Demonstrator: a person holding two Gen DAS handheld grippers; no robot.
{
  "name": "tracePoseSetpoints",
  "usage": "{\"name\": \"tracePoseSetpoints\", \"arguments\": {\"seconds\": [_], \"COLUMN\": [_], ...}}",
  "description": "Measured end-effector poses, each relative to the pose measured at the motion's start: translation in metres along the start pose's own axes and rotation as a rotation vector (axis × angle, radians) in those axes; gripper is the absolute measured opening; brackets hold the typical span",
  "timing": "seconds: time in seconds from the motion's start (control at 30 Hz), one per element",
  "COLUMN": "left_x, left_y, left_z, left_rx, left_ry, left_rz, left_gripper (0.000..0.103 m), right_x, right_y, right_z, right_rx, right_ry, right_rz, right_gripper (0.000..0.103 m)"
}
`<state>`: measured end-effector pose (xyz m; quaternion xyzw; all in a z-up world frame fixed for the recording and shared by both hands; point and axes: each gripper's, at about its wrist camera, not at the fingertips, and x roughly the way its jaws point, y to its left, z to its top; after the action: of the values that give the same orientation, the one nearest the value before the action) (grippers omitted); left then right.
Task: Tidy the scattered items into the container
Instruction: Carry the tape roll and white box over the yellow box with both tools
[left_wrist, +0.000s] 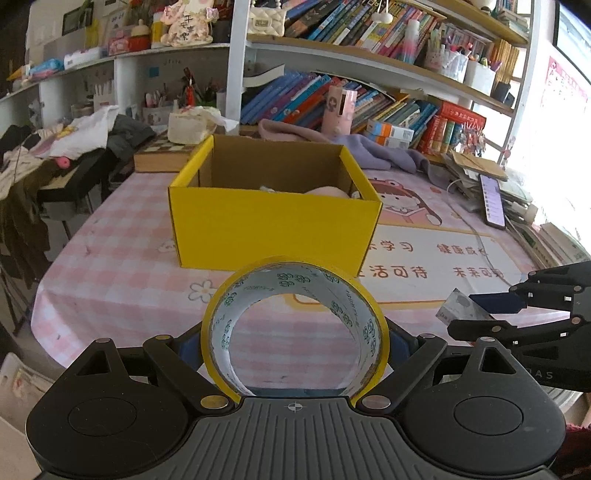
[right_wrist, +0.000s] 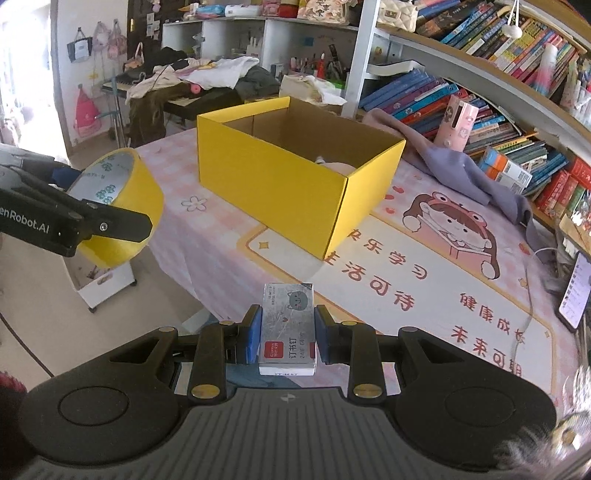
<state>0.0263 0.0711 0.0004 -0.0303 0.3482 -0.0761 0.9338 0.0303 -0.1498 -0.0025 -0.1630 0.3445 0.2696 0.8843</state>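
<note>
Carrying is underway: the tape roll (left_wrist: 295, 328) is pinched in the left gripper (left_wrist: 295, 347), the staple box (right_wrist: 288, 328) in the right gripper (right_wrist: 287, 334), both short of the yellow box (left_wrist: 273, 221). Release above its opening is needed next.

A worktop (right_wrist: 229, 236) covered in a pink-and-white checked cloth printed with a cartoon girl and red Chinese lettering carries an open yellow cardboard box (left_wrist: 275, 225) near its middle. Toward the far edge lie a crumpled lilac cloth (left_wrist: 373, 149) and a wooden chessboard box (left_wrist: 162, 155). A dark smartphone (left_wrist: 493, 201) rests by the right edge, beside stacked papers.
</note>
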Motion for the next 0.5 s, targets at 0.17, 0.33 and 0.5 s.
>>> {"name": "tracePoseSetpoints", "arguments": {"seconds": [0.17, 0.33, 0.5], "left_x": [0.002, 0.008, 0.02], "left_y": [0.002, 0.005, 0.01], "left_z": [0.009, 0.024, 0.049], "left_rx": [0.01, 0.014, 0.021], "left_ry": [-0.019, -0.036, -0.068], "left_rz": [0.003, 0.001, 0.019], "left_gripper": [0.092, 0.092, 0.092], "right_x": [0.006, 0.013, 0.017], "right_y": [0.0, -0.004, -0.011], "right_z": [0.007, 0.019, 0.041], "right_rx": [0.021, 0.067, 0.062], "right_ry": [0.008, 0.007, -0.046], "right_rz": [0.021, 0.066, 0.085], "right_gripper": [0.028, 0.028, 0.028]}}
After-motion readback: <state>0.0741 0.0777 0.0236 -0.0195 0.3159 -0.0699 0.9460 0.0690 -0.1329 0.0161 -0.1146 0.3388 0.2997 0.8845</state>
